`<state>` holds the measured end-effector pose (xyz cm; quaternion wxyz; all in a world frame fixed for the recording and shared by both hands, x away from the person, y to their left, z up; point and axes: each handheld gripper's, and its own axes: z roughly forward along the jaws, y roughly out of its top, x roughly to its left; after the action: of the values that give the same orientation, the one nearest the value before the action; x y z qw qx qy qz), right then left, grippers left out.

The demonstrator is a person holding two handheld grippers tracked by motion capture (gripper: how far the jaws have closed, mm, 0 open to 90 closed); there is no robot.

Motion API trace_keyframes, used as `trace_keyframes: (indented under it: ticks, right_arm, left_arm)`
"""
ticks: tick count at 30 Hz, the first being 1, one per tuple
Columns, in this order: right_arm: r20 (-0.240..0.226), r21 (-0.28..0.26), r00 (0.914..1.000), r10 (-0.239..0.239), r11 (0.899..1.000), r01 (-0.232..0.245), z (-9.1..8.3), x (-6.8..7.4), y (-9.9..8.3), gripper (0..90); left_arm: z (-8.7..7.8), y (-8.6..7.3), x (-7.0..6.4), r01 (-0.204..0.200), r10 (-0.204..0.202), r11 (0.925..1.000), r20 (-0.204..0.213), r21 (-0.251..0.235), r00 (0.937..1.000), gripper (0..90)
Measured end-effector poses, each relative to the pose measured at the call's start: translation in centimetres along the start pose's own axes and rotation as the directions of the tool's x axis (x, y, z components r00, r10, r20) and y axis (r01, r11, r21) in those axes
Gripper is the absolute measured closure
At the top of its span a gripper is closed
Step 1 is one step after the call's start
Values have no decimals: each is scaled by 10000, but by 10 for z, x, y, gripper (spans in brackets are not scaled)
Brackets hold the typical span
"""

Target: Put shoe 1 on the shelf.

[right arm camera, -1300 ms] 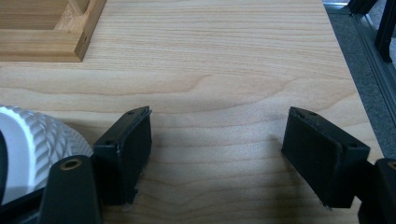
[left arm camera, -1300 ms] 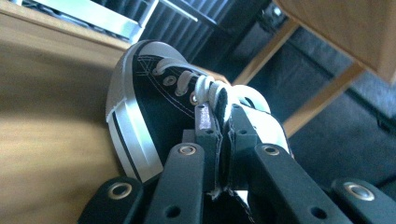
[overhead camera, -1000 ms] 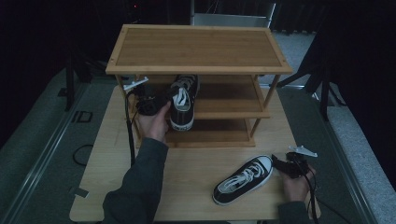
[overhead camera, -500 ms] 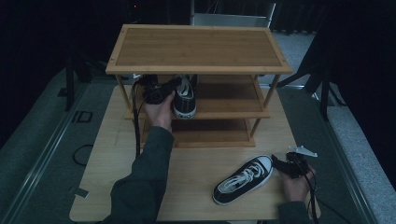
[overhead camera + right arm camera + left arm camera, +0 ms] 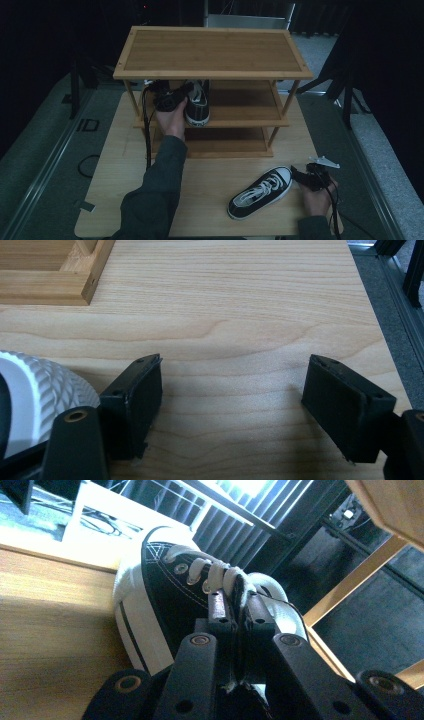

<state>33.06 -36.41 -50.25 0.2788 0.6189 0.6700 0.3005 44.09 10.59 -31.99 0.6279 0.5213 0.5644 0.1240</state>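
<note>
My left tool (image 5: pixel 235 610) is clenched on the tongue and laces of a black shoe (image 5: pixel 165 585), which rests on the rack's middle shelf (image 5: pixel 245 107); its heel is hidden behind the jaws. My right tool (image 5: pixel 232 390) is released, empty, over the worktop (image 5: pixel 240 305), beside the second shoe (image 5: pixel 260 192), whose toe is cut off there.

High view: dim, my table (image 5: pixel 210 175) lit softly, surroundings nearly black, grainy | Left gripper view: bright glare from a window at top, my tongs' near parts blurred, shoe (image 5: pixel 165 590) fairly sharp | Right gripper view: evenly bright, soft shadows under my tongs' tips, wood grain crisp, tips slightly soft
</note>
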Motion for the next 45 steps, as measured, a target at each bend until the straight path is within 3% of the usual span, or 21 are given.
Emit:
trace_keyframes:
  ticks: [17,19,20,21,22,24,25,28,30,34,35,37,38,40,43,44,45]
  right_arm:
    - [-4,-2,10000,-13,10000,13,0,0,0,237]
    - [-3,-3,10000,-18,10000,18,0,0,0,237]
    - [-6,-2,10000,-17,10000,17,0,0,0,236]
    - [-7,-2,10000,-23,10000,23,0,0,0,237]
    - [-7,-2,10000,-23,10000,23,0,0,0,237]
    - [-8,2,10000,-30,10000,30,0,0,0,237]
    - [-7,3,10000,-29,10000,29,0,0,0,237]
    - [-7,1,10000,-33,10000,33,0,0,0,237]
    - [-6,1,10000,-33,10000,33,0,0,0,237]
    - [-6,-4,10000,-21,10000,21,0,0,0,237]
    - [-4,-5,10000,-19,10000,19,0,0,0,237]
    - [-2,-3,10000,-27,10000,27,0,0,0,237]
    - [-1,-4,10000,-25,10000,25,0,0,0,237]
    - [-1,-9,10000,-34,10000,34,0,0,0,237]
    - [1,-13,10000,-42,10000,42,0,0,0,237]
    - [-5,-2,10000,-23,10000,23,0,0,0,237]
    - [-5,-2,10000,-23,10000,23,0,0,0,237]
  left_arm:
    - [0,1,4,247,-246,9997,-77,71,9997,862]
    - [-5,1,9,-654,665,9960,-159,606,9977,863]
    - [-4,0,8,-447,459,9981,-269,429,9986,863]
    - [-5,0,10,-539,554,9971,-263,536,9981,862]
    - [-4,0,8,-286,293,9991,-243,297,9993,862]
    - [-4,0,10,-476,487,9977,-220,479,9986,862]
    - [-3,0,9,-208,214,9994,-211,292,9995,861]
    - [-5,1,12,-477,485,9970,-106,615,9988,854]
    - [-4,0,12,-264,264,9982,1,534,9997,834]
    - [-8,0,3,-157,157,9999,109,-59,9998,745]
    - [-11,0,4,-687,686,9976,154,116,9975,726]
    - [-11,0,4,-687,686,9976,154,116,9975,711]
    - [-16,-2,-3,-567,567,9984,11,10,9984,673]
    - [-25,-6,-5,-1169,1167,9930,-132,-176,9931,650]
    - [-28,-9,-5,-1096,1094,9936,-100,-285,9939,630]
    - [-38,-16,-4,-1568,1563,9874,-245,-229,9874,623]
    - [-38,-16,-4,-1568,1563,9874,-245,-229,9874,623]
